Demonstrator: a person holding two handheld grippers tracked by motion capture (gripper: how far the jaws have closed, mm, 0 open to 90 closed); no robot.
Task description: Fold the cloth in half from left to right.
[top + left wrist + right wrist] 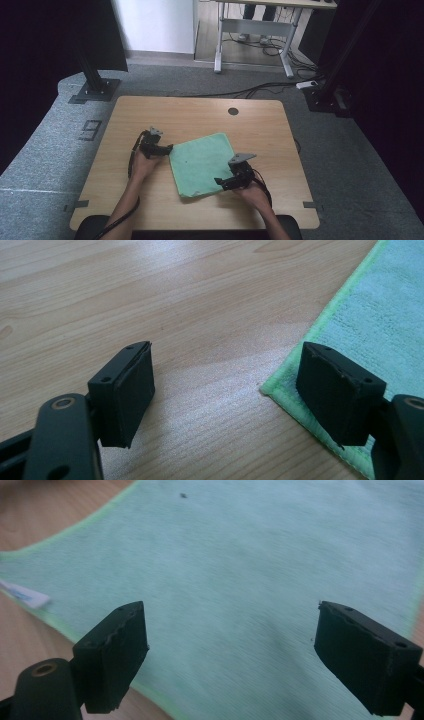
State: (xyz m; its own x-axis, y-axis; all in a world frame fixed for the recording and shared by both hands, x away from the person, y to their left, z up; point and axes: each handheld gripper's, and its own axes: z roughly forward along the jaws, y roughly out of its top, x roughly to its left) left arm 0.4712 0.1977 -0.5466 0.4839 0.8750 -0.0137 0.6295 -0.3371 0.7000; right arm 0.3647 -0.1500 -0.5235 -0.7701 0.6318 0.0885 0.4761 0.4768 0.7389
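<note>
A green cloth (202, 162) lies flat on the wooden table (200, 115), turned a little askew. My left gripper (169, 148) is at the cloth's left corner, open, with that corner (272, 388) just inside its right jaw and bare wood between the jaws. My right gripper (219, 181) hovers over the cloth's near right edge, open, and its jaws straddle the cloth (240, 580) with nothing held. A small white label (25, 596) sticks out from the cloth's edge. A dark speck (183, 495) sits on the cloth farther off.
A round dark hole (233, 111) marks the table's far side. Grey carpet (50, 150) surrounds the table, with black stand bases (95, 90) at the far left and right. Cables (260, 90) run across the floor behind, near a white desk frame (252, 30).
</note>
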